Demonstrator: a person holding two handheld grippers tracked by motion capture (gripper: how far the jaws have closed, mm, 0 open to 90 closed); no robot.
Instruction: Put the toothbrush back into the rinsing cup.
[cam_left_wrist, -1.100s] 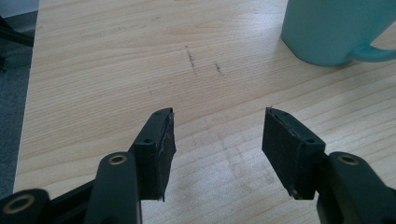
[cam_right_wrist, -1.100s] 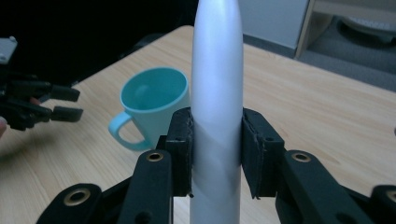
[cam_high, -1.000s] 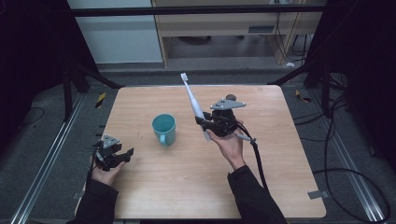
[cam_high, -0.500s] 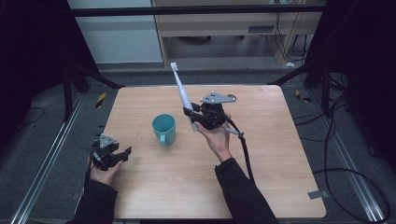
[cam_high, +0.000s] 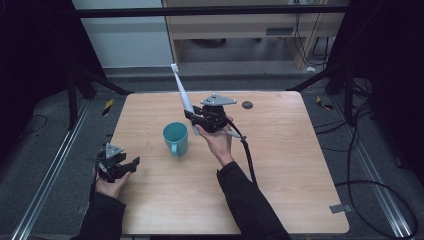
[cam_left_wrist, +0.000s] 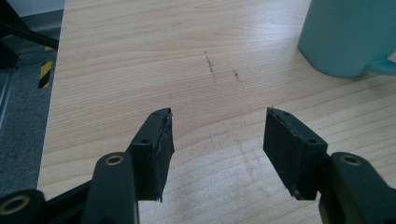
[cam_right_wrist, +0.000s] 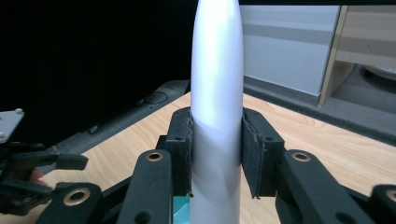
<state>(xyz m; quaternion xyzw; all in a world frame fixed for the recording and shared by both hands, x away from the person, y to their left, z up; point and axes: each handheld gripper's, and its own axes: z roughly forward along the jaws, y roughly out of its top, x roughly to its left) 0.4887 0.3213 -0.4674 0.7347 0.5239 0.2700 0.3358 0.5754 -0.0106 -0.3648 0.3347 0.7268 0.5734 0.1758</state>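
Toothbrush (cam_right_wrist: 217, 93) stands clamped between right claw (cam_right_wrist: 215, 154) pads; left claw (cam_left_wrist: 217, 140) wide

Wooden table (cam_high: 300, 165), grey floor (cam_high: 45, 150), metal rails (cam_high: 47, 185), pale shelf unit (cam_high: 240, 25) behind, dark sides

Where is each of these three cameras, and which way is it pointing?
High view: above the table, looking forward and down; both forearms show.
Left gripper view: on the left gripper, looking along open jaws at the teal mug.
Right gripper view: on the right gripper, jaws clamping the white toothbrush.
Shared: the mug shows in all three views.
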